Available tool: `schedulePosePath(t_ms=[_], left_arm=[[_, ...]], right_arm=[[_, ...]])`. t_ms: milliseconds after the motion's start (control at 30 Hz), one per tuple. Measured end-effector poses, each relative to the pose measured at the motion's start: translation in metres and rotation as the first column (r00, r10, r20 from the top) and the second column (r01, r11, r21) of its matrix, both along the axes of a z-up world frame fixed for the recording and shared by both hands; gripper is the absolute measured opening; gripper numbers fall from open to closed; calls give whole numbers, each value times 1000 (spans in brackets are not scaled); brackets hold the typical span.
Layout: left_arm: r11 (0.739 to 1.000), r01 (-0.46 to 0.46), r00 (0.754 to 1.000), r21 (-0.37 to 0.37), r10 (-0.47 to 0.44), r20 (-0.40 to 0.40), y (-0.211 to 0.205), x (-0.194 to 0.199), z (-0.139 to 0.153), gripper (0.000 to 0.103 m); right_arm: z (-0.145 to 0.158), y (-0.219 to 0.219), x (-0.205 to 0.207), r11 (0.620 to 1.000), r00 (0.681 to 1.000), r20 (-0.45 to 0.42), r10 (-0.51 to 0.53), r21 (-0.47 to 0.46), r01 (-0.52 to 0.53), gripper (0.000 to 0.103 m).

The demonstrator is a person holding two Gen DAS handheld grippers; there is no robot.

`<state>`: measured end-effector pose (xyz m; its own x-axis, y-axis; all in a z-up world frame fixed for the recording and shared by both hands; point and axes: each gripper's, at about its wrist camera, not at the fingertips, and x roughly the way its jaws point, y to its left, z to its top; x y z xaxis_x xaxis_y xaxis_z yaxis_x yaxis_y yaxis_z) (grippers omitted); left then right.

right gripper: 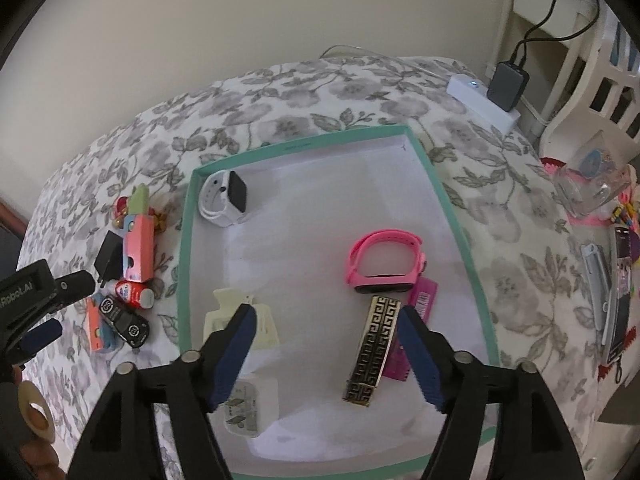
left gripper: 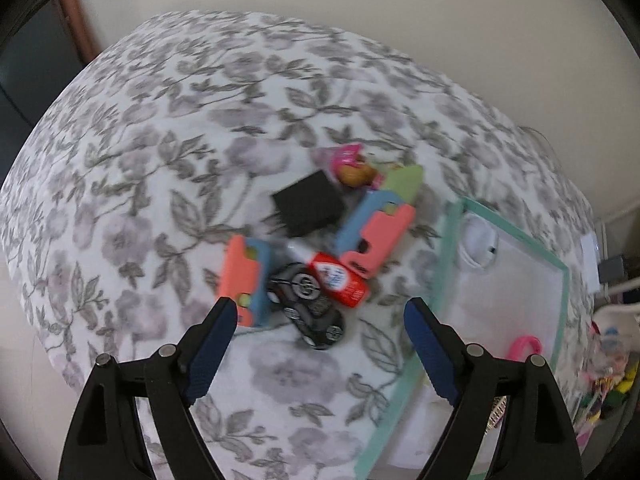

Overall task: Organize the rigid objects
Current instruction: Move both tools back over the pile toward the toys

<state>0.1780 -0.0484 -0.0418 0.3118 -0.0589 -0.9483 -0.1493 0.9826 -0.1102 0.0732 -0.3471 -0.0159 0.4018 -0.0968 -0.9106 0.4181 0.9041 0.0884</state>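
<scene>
Right wrist view: the right gripper hangs spread and empty over a shallow teal-rimmed box on a flowered bedspread. Between its fingers lies a black-and-gold patterned bar, touching neither pad, with a magenta item just beside it. Also inside the box: a pink wristband, a white smartwatch in the far left corner, a cream tag and a white printed card partly hidden by the left finger. Outside the box's left wall lies a cluster of small things.

Left wrist view (blurred): the left gripper, spread and empty, is above that cluster: a black toy car, a red tube, two coral-and-blue toys, a black block and a pink figure.
</scene>
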Motion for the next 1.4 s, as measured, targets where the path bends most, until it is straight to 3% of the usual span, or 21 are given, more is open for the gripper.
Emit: schedulePosePath(t_ms=[167, 333, 367, 667, 1067, 1400], left_arm=[[999, -46, 999, -5, 46, -5, 24, 4, -1, 86], [996, -84, 996, -38, 84, 0, 48, 8, 3, 90], [995, -89, 996, -43, 89, 1, 53, 9, 4, 96], [986, -152, 988, -70, 150, -24, 98, 16, -3, 97], [979, -192, 975, -75, 181, -131, 114, 23, -43, 97], [982, -181, 972, -61, 169, -166, 114, 30, -61, 97]], right_arm=[[-1, 10, 6, 999, 1000, 9, 29, 15, -30, 86], [3, 25, 16, 998, 997, 30, 65, 4, -65, 101], [5, 29, 19, 997, 997, 36, 72, -1, -72, 101], [17, 75, 55, 986, 983, 73, 168, 6, -169, 101], [-16, 146, 88, 950, 952, 18, 304, 69, -305, 101], [-55, 169, 93, 933, 936, -53, 348, 119, -340, 82]])
